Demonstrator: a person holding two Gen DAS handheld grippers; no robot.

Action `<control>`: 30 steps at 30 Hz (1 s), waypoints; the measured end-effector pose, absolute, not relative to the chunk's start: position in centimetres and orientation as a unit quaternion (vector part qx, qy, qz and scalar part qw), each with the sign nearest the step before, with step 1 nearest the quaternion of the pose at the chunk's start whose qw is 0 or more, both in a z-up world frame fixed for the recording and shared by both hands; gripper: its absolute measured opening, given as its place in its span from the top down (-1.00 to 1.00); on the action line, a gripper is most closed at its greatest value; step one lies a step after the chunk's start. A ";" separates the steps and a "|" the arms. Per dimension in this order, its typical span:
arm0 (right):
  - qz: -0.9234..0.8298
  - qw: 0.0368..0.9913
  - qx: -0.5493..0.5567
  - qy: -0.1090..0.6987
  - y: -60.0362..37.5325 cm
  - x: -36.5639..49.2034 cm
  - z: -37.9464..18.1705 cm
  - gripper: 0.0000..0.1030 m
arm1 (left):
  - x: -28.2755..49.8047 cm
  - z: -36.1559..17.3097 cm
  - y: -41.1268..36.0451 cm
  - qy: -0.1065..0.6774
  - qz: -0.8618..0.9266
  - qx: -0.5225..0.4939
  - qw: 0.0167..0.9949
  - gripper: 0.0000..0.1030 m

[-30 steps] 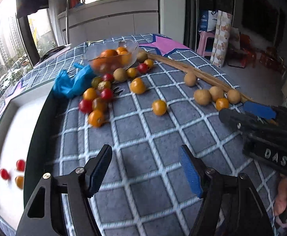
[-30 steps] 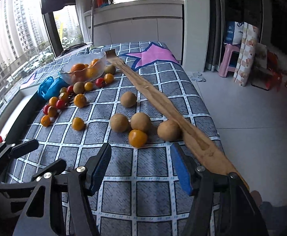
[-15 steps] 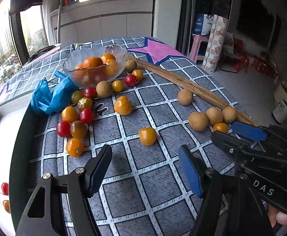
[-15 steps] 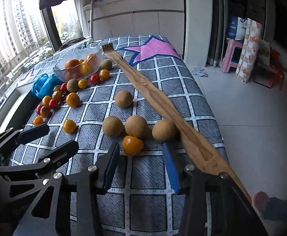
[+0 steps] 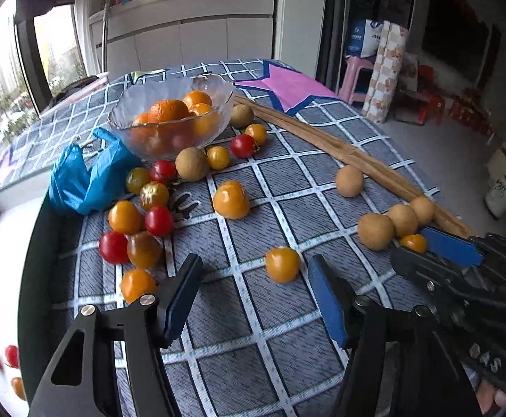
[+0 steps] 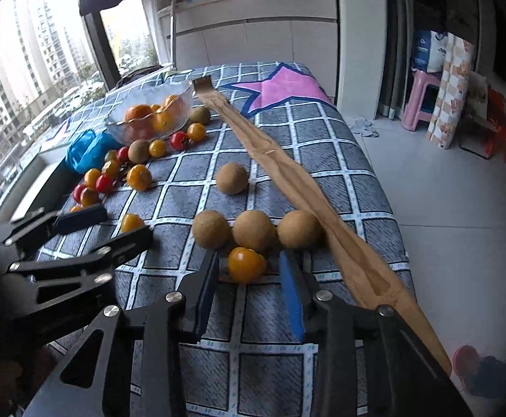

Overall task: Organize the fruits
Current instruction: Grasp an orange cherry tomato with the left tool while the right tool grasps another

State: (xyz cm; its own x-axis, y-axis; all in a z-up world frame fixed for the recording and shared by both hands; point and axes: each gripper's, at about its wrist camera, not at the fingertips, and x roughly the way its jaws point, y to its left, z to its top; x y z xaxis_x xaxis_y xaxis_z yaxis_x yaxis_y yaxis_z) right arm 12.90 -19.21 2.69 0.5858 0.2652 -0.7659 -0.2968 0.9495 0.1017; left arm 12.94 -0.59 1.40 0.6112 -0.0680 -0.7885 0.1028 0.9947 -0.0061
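The right gripper (image 6: 249, 290) stood spread around an orange tomato (image 6: 246, 264) beside 3 brown fruits (image 6: 254, 230), apparently not touching it. The left gripper (image 5: 253, 295) was spread near a yellow tomato (image 5: 282, 264) on the checked cloth (image 5: 287, 347).

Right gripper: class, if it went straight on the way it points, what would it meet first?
Probably the orange tomato, lying just ahead of the open right gripper, with the brown round fruits behind it.
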 end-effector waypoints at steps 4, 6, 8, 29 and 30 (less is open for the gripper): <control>0.158 0.889 -0.056 0.426 -17.8 12.6 2.6 0.25 | 13.0 1.5 -1.3 0.431 -0.047 0.036 0.901 0.08; 0.159 0.889 -0.064 0.425 -17.5 12.6 2.7 0.26 | 13.0 1.5 -1.4 0.430 -0.053 0.036 0.901 0.27; 0.161 0.888 -0.060 0.426 -17.6 12.6 2.7 0.28 | 12.9 1.6 -1.4 0.429 -0.052 0.037 0.901 0.27; 0.185 0.884 -0.060 0.425 -17.3 12.4 2.7 0.58 | 12.1 1.6 -0.7 0.430 -0.063 0.013 0.901 0.61; 0.184 0.884 -0.061 0.425 -17.3 12.4 2.7 0.58 | 12.1 1.6 -0.7 0.429 -0.063 0.013 0.901 0.61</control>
State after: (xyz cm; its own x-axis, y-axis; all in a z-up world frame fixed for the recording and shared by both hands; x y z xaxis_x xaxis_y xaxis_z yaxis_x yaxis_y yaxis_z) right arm 12.40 -17.31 2.67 0.5715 0.2734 -0.7737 -0.3775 0.9248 0.0479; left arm 12.13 -0.71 1.60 0.6232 -0.1017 -0.7754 0.1240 0.9918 -0.0305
